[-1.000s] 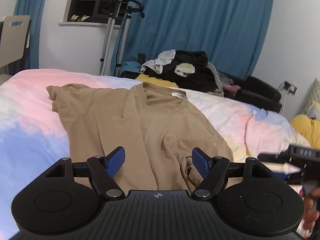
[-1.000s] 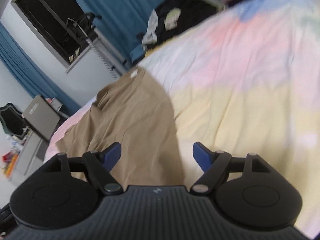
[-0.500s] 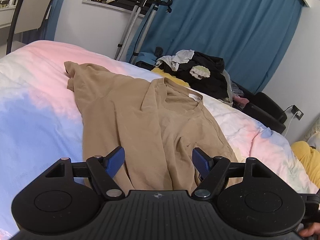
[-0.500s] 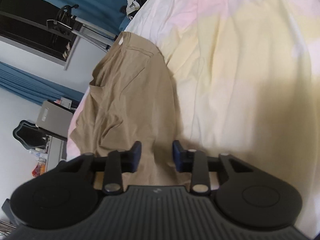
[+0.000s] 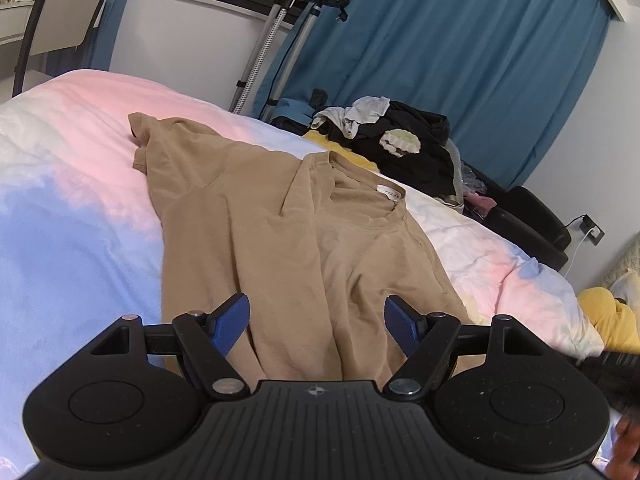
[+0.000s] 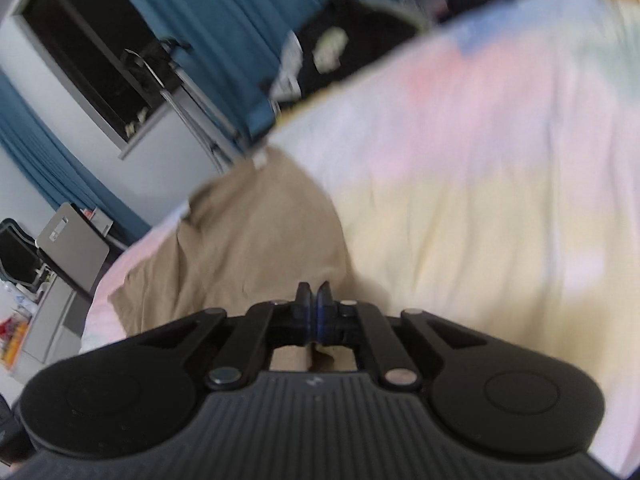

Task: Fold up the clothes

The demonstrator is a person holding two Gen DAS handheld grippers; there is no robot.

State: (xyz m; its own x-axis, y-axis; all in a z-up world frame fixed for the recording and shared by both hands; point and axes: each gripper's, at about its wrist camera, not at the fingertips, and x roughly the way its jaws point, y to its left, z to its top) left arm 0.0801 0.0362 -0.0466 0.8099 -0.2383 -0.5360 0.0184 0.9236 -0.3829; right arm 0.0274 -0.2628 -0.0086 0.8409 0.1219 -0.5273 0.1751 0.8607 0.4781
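A tan T-shirt (image 5: 280, 240) lies spread face up on the pastel bedcover (image 5: 60, 240), collar toward the far side, one sleeve stretched to the far left. My left gripper (image 5: 316, 320) hovers open over the shirt's lower part, its blue pads (image 5: 232, 320) wide apart with cloth between and below them. In the blurred right wrist view, my right gripper (image 6: 313, 304) is shut at the near right edge of the tan T-shirt (image 6: 256, 240), and tan cloth shows just beneath the closed pads.
A heap of dark and white clothes (image 5: 400, 148) sits beyond the bed's far edge before blue curtains. A garment steamer pole (image 5: 280, 40) and a chair (image 5: 68, 8) stand at far left. Something yellow (image 5: 608, 312) lies at right. A hand (image 5: 624, 448) shows bottom right.
The right gripper's pads have gone from wide open to shut at the shirt's edge, and its view has swung. The left gripper has moved slightly and stayed open.
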